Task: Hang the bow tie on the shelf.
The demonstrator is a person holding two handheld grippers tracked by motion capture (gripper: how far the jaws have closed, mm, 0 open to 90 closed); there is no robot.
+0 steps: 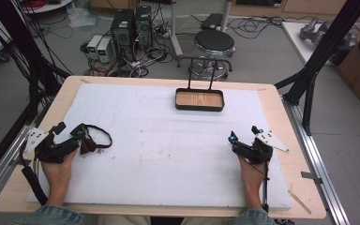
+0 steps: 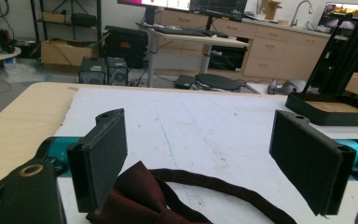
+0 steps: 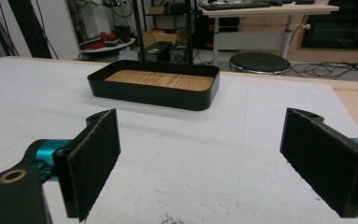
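Already your left gripper (image 1: 72, 132) stood jaws apart at the bow tie (image 1: 90, 143), lower left of frame; right gripper (image 1: 244, 133) apart, far.

- Left gripper (image 1: 70, 130): black frame, teal fittings behind flat black textured pads (image 2: 103, 158), a brass-ringed hole, grey three-cornered plate on top.
- Right gripper (image 1: 243, 133): same black build, teal tips, grey plate, black cable trailing back.
- Person: blue denim sleeves (image 1: 51, 214) at both forearms.

No legible text, label, brand or number anywhere in views.
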